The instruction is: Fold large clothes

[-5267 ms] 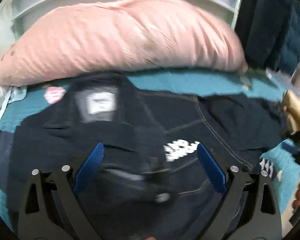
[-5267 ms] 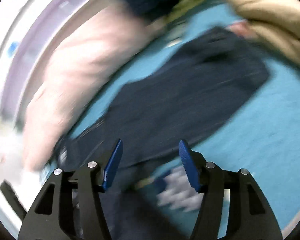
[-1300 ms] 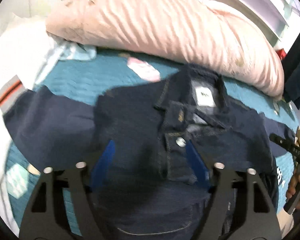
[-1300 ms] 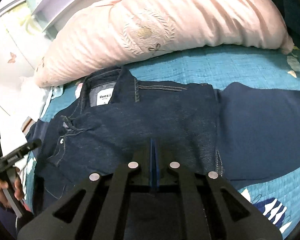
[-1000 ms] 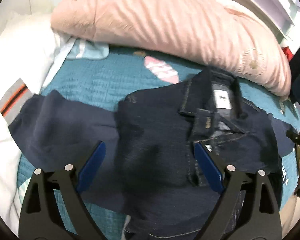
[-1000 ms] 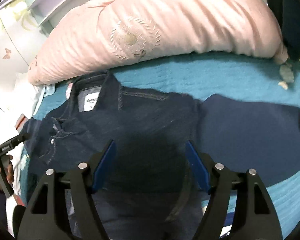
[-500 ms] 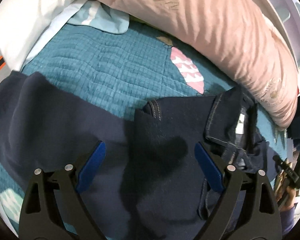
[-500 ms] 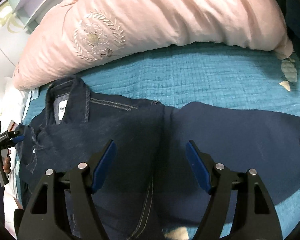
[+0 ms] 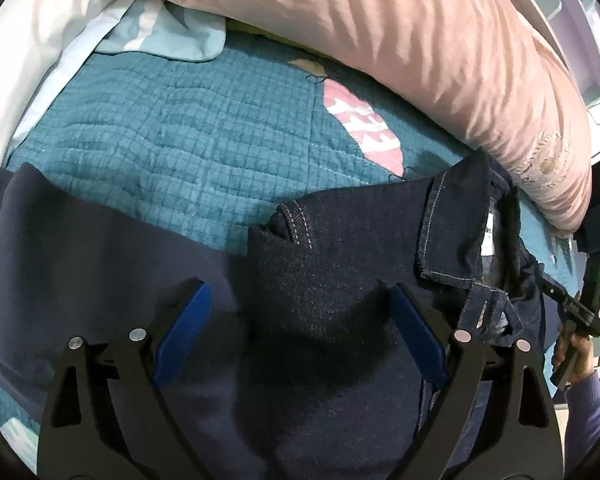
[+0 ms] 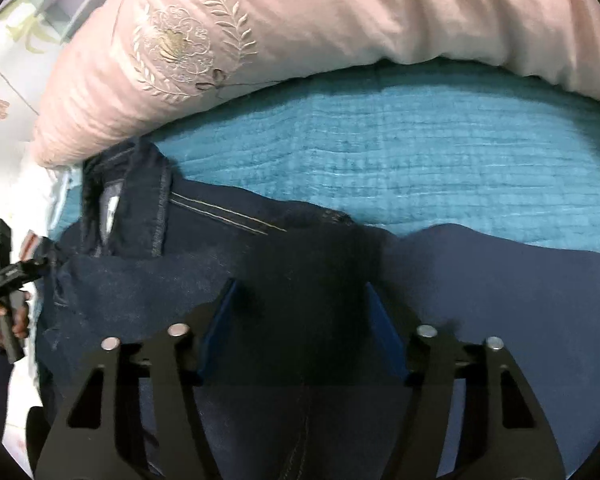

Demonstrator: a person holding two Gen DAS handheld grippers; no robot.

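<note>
**Denim jacket on bed, both tongs released above it**

Item 1. Denim jacket (image 9: pixel 340 280): dark indigo, pale contrast stitching, lying front-up across the teal quilt (image 9: pixel 172 140) of the bed. Collar (image 9: pixel 460 224) toward the pink pillow, white neck label partly visible inside. Seen again from the right wrist (image 10: pixel 228 264), collar at the left of that view.

Item 2. Plain navy sleeves: smoother, lighter cloth than the denim body; one spread flat to the left (image 9: pixel 80 256), one to the right (image 10: pixel 500 280), each joining the body at the shoulder.

Item 3. Left tongs (image 9: pixel 300 332): jaws spread wide, blue pads apart, nothing between them, poised over the left shoulder seam.

Item 4. Right tongs (image 10: pixel 300 320): jaws likewise apart and holding nothing, over the right shoulder seam, casting a dark shadow on the cloth.

Item 5. Pink pillow (image 9: pixel 420 40): long, with floral embroidery (image 10: pixel 180 48), lying along the far edge of the quilt, just beyond the collar.

Item 6. White bedding (image 9: pixel 40 40): at the far left corner, beside the pillow.
</note>
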